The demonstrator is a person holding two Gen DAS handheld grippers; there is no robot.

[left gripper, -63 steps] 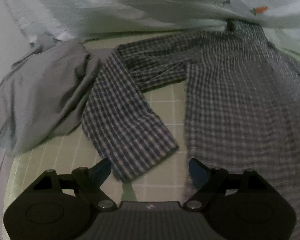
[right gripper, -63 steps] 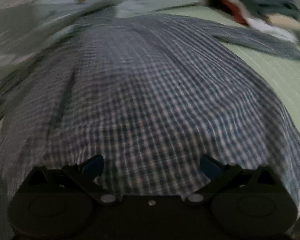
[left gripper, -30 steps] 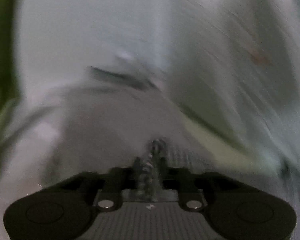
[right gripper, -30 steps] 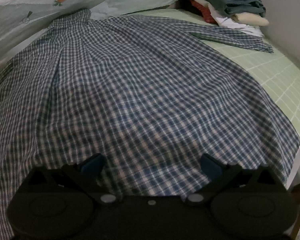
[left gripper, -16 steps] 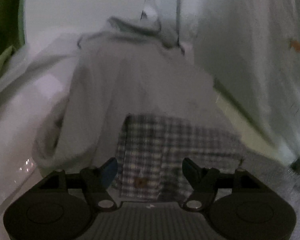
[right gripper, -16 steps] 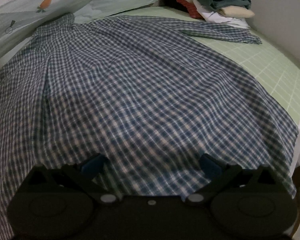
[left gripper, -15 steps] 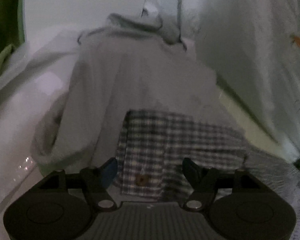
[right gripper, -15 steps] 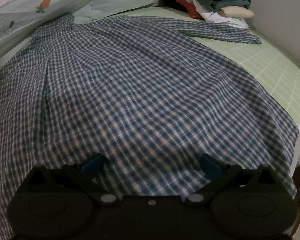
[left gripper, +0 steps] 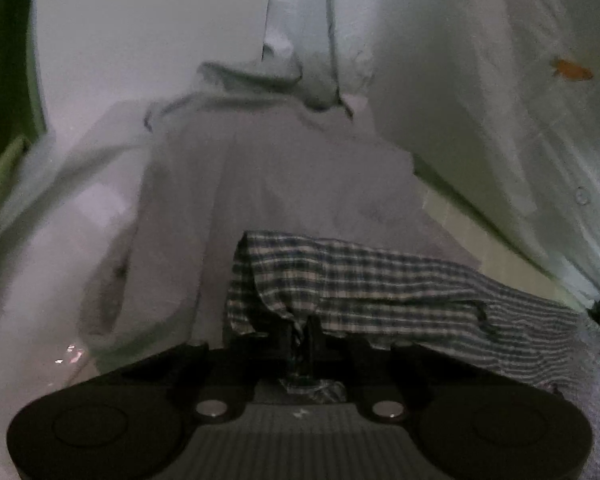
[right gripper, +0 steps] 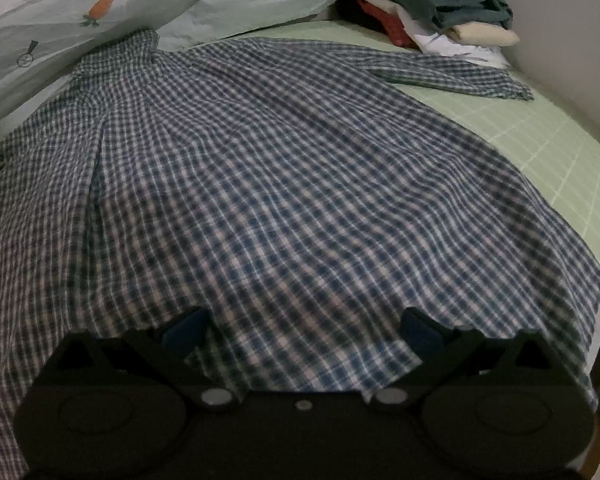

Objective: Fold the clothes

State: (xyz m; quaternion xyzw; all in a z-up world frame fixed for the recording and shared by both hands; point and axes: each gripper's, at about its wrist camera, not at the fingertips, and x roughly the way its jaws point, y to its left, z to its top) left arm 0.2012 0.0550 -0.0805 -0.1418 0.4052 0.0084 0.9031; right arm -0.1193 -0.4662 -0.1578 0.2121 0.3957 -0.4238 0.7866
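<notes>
left gripper (left gripper: 300, 336): jaws just snapped closed, pinching the sleeve cuff (left gripper: 268, 280)
right gripper (right gripper: 304, 328): spread wide over the shirt (right gripper: 284, 184)
shirt: flat on the green bed (right gripper: 552, 140)

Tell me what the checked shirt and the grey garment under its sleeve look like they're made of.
Checked shirt: looks like thin woven cloth, maybe cotton, matte; the check is woven in fine lines and it lies in soft ripples. Its cuff bunches easily in the left gripper. Grey garment: plain, matte, seemingly softer and thicker, possibly a knit; it slumps in rounded folds. The dim picture leaves the fibre open.
</notes>
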